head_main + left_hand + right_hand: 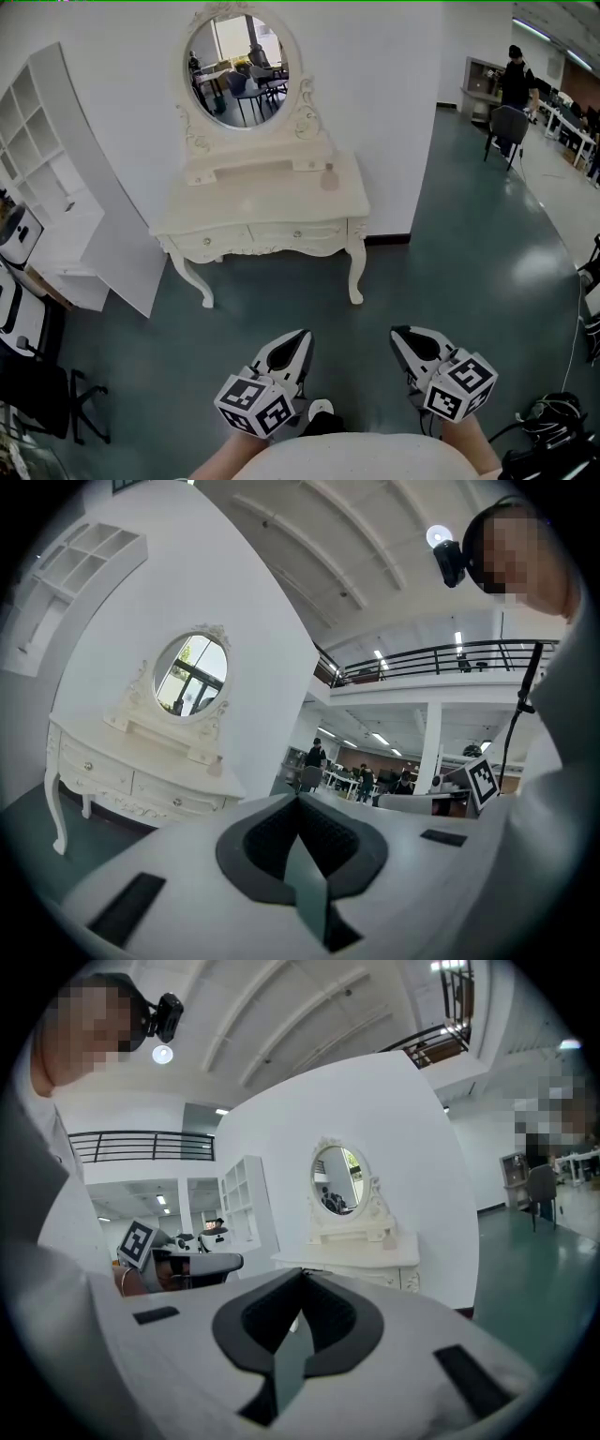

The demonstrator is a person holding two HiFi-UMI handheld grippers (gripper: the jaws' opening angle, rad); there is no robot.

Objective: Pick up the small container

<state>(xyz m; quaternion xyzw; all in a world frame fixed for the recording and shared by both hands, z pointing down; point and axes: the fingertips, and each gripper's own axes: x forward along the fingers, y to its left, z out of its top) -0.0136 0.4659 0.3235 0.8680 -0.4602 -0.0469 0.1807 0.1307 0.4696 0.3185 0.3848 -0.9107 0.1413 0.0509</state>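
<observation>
The small container (329, 177), a pale pink bottle, stands at the back right of the cream dressing table (272, 202), below the oval mirror (236, 70). It shows tiny in the left gripper view (216, 764) and in the right gripper view (389, 1239). Both grippers hang low near the person's body, well short of the table, over the green floor. The left gripper (302, 335) (300, 799) is shut with nothing between its jaws. The right gripper (397, 333) (302, 1274) is also shut and holds nothing.
A white cubby shelf unit (47, 169) leans against the wall at the left, with a black chair (37, 394) below it. Cables and dark gear (553, 427) lie at the lower right. A person (514, 80) stands by desks far at the back right.
</observation>
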